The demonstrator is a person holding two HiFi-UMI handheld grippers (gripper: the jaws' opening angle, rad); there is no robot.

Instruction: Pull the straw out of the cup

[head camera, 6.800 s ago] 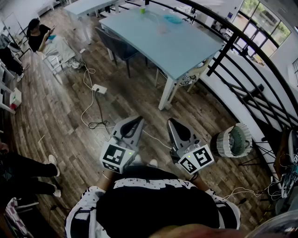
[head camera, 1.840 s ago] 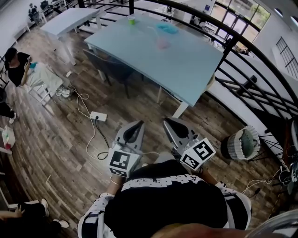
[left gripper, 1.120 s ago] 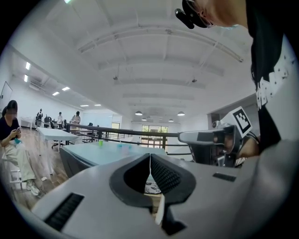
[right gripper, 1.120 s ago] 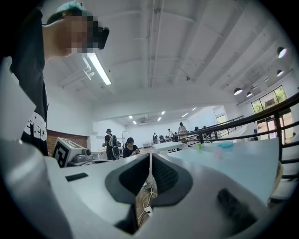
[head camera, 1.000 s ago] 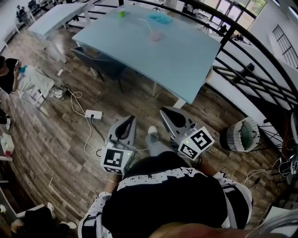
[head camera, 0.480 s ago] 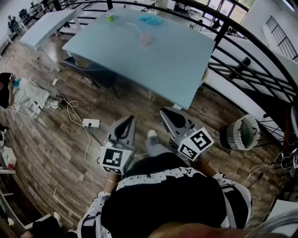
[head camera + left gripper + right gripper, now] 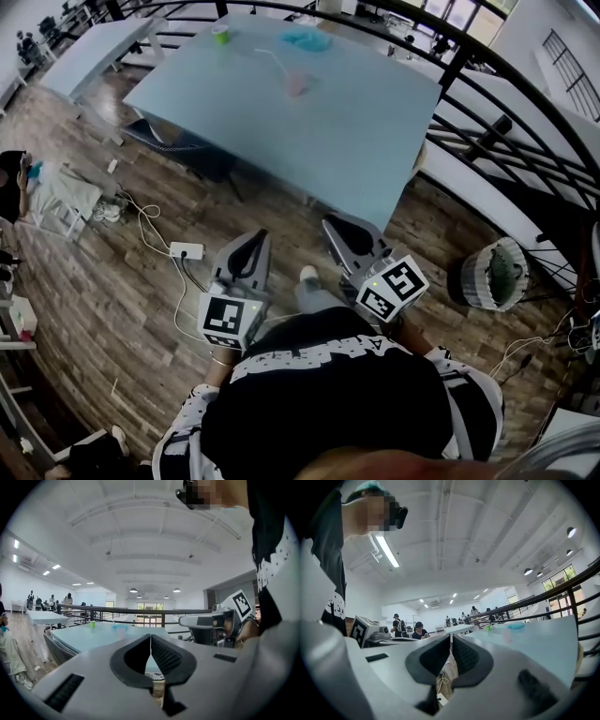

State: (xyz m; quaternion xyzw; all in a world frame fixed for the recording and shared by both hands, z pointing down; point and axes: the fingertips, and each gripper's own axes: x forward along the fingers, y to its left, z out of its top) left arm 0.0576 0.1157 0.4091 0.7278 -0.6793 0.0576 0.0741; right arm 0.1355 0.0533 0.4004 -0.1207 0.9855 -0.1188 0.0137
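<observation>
A pink cup (image 7: 295, 82) with a pale straw (image 7: 273, 59) leaning out to the left stands on the far part of the light-blue table (image 7: 309, 122). Both grippers are held low in front of the person, over the wooden floor and well short of the table. My left gripper (image 7: 257, 237) is shut and holds nothing; its jaws meet in the left gripper view (image 7: 150, 637). My right gripper (image 7: 331, 224) is likewise shut and holds nothing (image 7: 451, 637). From the right gripper view the cup (image 7: 506, 635) is small and faint.
A green cup (image 7: 220, 33) and a blue dish (image 7: 305, 38) sit at the table's far end. A dark chair (image 7: 183, 145) is tucked under its left side. A cable and power strip (image 7: 183, 249) lie on the floor. A railing (image 7: 487, 112) and a fan (image 7: 499, 272) are at right.
The view has advanced toward the table, which now sits closer and lower in the head view. Both grippers stay shut and side by side in front of the person.
</observation>
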